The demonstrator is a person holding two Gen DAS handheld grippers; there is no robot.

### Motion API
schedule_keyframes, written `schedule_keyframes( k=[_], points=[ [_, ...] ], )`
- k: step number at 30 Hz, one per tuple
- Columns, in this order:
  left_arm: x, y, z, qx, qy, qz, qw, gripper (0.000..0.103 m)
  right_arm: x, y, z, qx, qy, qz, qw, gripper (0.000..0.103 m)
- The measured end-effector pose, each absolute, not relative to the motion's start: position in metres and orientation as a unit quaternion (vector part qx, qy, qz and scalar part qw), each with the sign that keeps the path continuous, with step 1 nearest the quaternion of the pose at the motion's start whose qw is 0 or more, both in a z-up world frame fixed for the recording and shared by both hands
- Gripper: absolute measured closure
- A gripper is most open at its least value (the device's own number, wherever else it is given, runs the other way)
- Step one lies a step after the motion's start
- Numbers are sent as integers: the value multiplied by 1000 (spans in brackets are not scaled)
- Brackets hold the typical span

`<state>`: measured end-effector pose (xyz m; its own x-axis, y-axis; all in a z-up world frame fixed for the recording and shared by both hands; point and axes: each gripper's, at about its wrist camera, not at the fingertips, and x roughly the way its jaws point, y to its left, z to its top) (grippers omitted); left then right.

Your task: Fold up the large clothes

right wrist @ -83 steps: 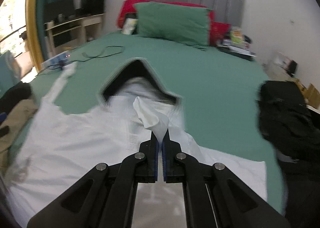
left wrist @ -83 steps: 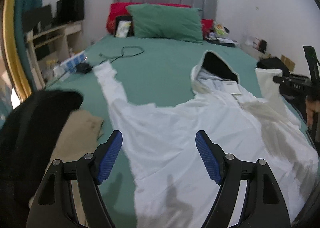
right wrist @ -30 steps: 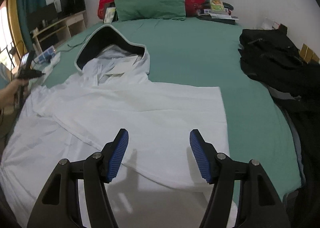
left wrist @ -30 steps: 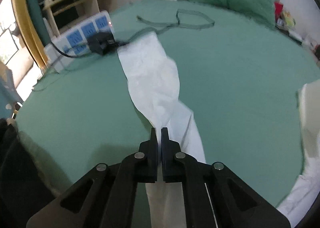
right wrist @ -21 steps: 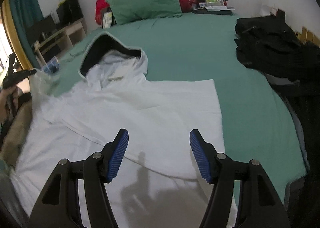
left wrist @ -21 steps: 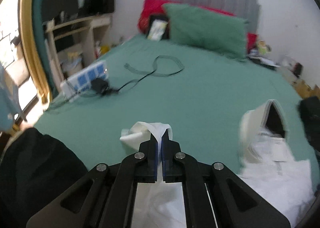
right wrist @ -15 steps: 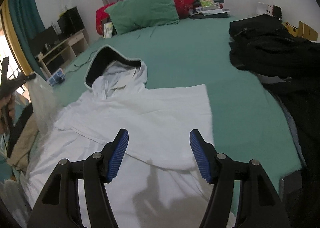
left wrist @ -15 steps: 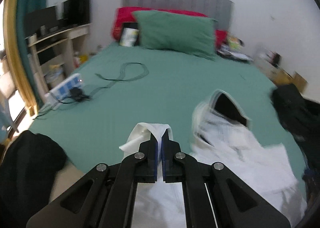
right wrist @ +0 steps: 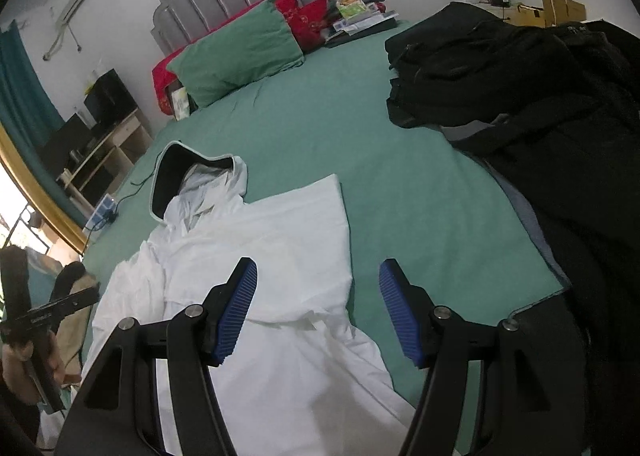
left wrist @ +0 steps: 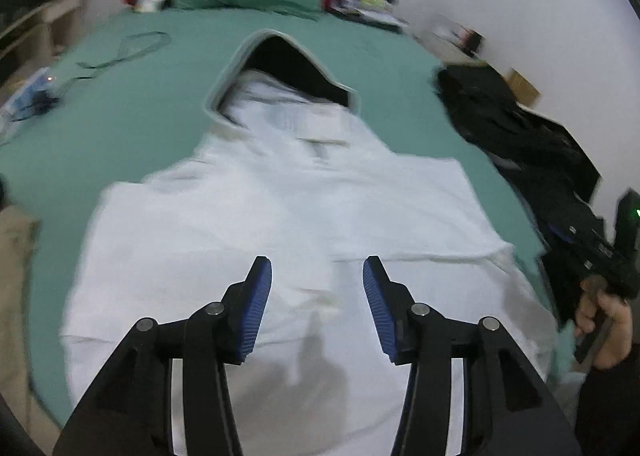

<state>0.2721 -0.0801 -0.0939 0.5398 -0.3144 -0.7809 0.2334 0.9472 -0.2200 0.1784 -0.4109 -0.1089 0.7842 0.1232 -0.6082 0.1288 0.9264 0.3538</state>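
Note:
A white hooded garment (left wrist: 280, 224) lies flat on the green bed (left wrist: 120, 128), its dark-lined hood (left wrist: 286, 66) pointing at the pillows. Both sleeves are folded across the body. My left gripper (left wrist: 317, 276) is open and empty above the garment's lower middle. My right gripper (right wrist: 318, 276) is open and empty above the garment's (right wrist: 256, 256) right edge. The right gripper's body and the hand on it show at the right of the left wrist view (left wrist: 600, 256). The left gripper's body shows at the left of the right wrist view (right wrist: 44, 312).
A pile of black clothes (right wrist: 540, 104) covers the bed's right side. A green pillow (right wrist: 240, 52) and red pillows lie at the headboard. A cable (left wrist: 132, 48) and power strip (left wrist: 28, 96) lie at the left. Tan fabric (left wrist: 16, 256) hangs at the near left edge.
My left gripper lifted the left sleeve, carried it right over the body, then opened and let it go. My right gripper stayed open and drifted right.

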Motion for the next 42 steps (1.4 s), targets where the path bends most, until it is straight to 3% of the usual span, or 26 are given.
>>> schedule_keyframes(
  k=[5, 9, 13, 22, 25, 26, 27, 29, 38, 42],
  points=[
    [286, 5, -89, -45, 423, -60, 903, 52, 195, -370, -113, 143, 341, 20, 929, 39],
    [304, 57, -114, -29, 424, -15, 905, 52, 214, -307, -127, 87, 356, 63, 928, 39],
    [328, 90, -142, -83, 434, -42, 896, 52, 239, -245, -139, 53, 370, 100, 922, 39],
    [380, 82, -193, -85, 480, -90, 869, 53, 325, -108, -139, -43, 378, 161, 911, 40],
    [385, 74, -196, -76, 480, -98, 869, 53, 347, -80, -158, -62, 420, 179, 887, 48],
    [385, 73, -196, -71, 479, -102, 869, 63, 352, -75, -167, -69, 433, 180, 881, 55],
    [385, 72, -197, -65, 479, -101, 870, 81, 355, -72, -174, -75, 441, 181, 876, 61],
    [384, 76, -198, -68, 481, -97, 869, 98, 358, -73, -182, -85, 444, 169, 876, 95],
    [375, 101, -173, -108, 421, -48, 899, 101, 331, -163, -104, 12, 338, 107, 935, 96],
    [378, 106, -176, -106, 431, -35, 895, 101, 310, -225, -92, 97, 297, 68, 948, 95]
  ],
)
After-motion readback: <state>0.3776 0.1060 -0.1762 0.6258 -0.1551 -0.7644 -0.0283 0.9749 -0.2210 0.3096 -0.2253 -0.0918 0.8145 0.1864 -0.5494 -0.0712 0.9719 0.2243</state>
